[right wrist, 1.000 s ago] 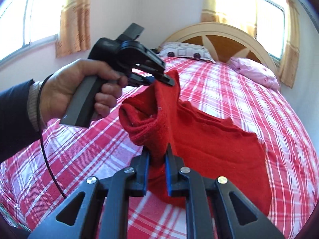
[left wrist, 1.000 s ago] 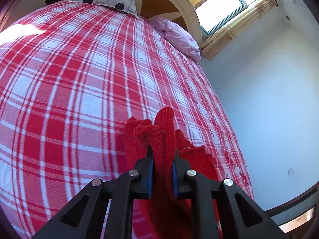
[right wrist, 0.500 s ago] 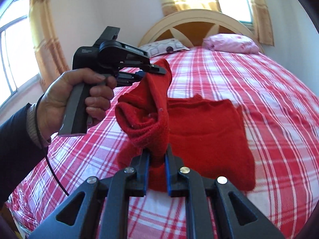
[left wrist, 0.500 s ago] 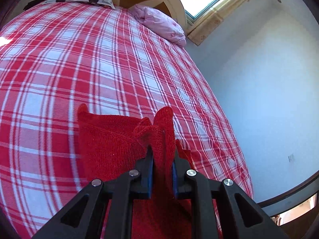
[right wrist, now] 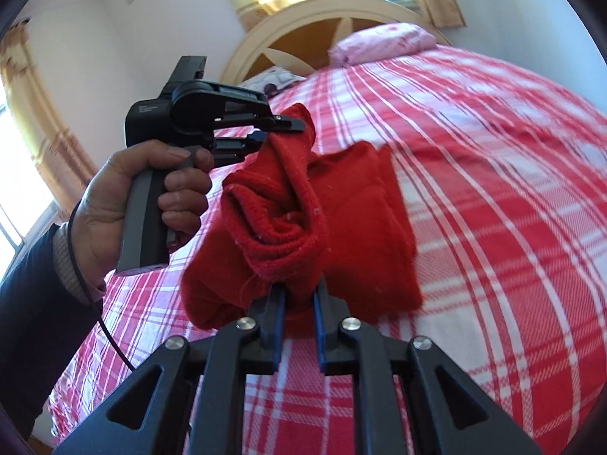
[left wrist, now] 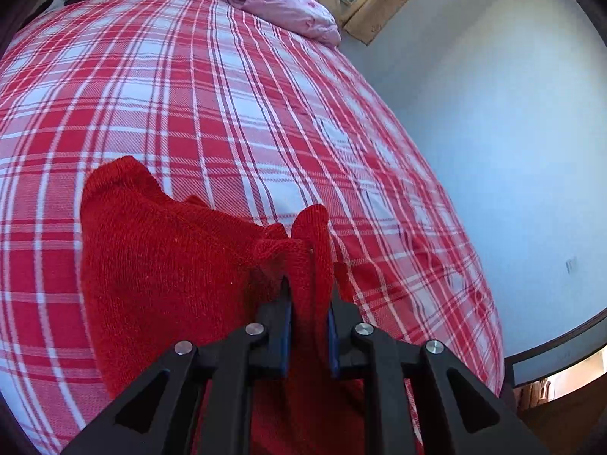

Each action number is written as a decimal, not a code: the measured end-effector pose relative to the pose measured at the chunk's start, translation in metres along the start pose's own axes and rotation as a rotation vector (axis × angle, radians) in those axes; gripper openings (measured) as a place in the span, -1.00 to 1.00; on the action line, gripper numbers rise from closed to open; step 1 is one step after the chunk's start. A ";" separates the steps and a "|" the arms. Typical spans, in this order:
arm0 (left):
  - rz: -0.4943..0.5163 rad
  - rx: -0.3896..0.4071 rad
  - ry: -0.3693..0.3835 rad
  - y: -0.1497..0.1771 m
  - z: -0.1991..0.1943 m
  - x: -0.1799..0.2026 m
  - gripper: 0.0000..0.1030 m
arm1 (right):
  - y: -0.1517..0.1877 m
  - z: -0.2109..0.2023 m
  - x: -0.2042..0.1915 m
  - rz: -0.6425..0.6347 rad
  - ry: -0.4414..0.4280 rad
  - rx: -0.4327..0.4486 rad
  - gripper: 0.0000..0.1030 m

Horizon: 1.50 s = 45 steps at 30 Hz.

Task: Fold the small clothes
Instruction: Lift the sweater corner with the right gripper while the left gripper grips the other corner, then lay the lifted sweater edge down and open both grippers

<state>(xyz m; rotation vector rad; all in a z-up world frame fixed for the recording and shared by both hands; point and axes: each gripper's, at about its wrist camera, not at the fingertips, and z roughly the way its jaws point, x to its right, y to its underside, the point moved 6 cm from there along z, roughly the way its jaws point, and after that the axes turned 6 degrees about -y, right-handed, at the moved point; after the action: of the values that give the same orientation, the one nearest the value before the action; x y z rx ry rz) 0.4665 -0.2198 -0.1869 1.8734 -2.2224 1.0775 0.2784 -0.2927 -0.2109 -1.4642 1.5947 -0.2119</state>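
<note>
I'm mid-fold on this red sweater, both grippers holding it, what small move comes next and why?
Probably carry the lifted edge forward and lower it onto the flat part. Both the left gripper and right gripper pinch bunched edges of the red sweater in the air, while the rest lies on the bed.

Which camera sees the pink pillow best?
The left wrist view. There the pink pillow is sharp and close enough to show its wrinkles, lying at the head of the bed beside the headboard. The right wrist view shows the same pillow too, but smaller and softer, far behind the red sweater.
</note>
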 end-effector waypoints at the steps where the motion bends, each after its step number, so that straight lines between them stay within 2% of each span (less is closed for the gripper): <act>1: 0.007 -0.008 -0.003 0.001 0.005 0.003 -0.71 | 0.001 -0.001 0.005 0.018 -0.002 0.000 -0.70; 5: 0.033 -0.027 -0.027 0.002 0.017 0.014 -0.69 | 0.004 -0.002 0.017 0.061 -0.010 0.000 -0.70; 7: 0.057 -0.018 -0.038 0.000 0.017 0.021 -0.60 | 0.005 -0.002 0.020 0.074 -0.013 -0.003 -0.70; 16: 0.183 0.149 -0.095 0.001 -0.024 0.037 -0.59 | 0.011 -0.005 0.035 0.181 -0.078 -0.005 -0.70; 20: 0.241 0.172 -0.146 0.029 -0.038 0.023 -0.59 | 0.017 -0.005 0.039 0.200 -0.097 -0.025 -0.63; 23: 0.264 0.166 -0.182 0.059 -0.043 0.012 -0.59 | 0.020 -0.006 0.041 0.205 -0.084 -0.026 -0.49; 26: 0.292 0.192 -0.213 0.082 -0.047 0.008 -0.59 | 0.021 -0.010 0.045 0.234 -0.077 -0.011 -0.37; 29: 0.349 0.214 -0.264 0.098 -0.045 0.008 -0.59 | 0.019 -0.025 0.049 0.250 -0.035 0.046 -0.24; 32: 0.392 0.246 -0.300 0.105 -0.045 0.010 -0.58 | 0.011 -0.049 0.053 0.231 0.077 0.140 -0.14; 34: 0.393 0.255 -0.302 0.105 -0.044 0.010 -0.58 | -0.001 -0.066 0.055 0.213 0.138 0.203 -0.14; 37: 0.379 0.261 -0.289 0.106 -0.041 0.008 -0.57 | -0.031 -0.076 0.043 0.150 0.153 0.243 -0.10; 41: 0.375 0.275 -0.284 0.109 -0.039 0.005 -0.57 | -0.069 -0.053 0.009 0.016 0.069 0.195 -0.09; 43: 0.372 0.279 -0.282 0.111 -0.040 0.005 -0.56 | -0.084 -0.026 -0.005 -0.031 0.023 0.125 -0.09; 45: 0.367 0.281 -0.276 0.111 -0.040 0.005 -0.56 | -0.091 0.001 -0.008 -0.026 -0.016 0.044 -0.09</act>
<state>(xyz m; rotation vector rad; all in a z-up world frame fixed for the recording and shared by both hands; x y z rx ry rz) 0.3522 -0.1998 -0.2067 1.8546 -2.7859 1.3125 0.3413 -0.3106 -0.1469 -1.4505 1.5491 -0.2476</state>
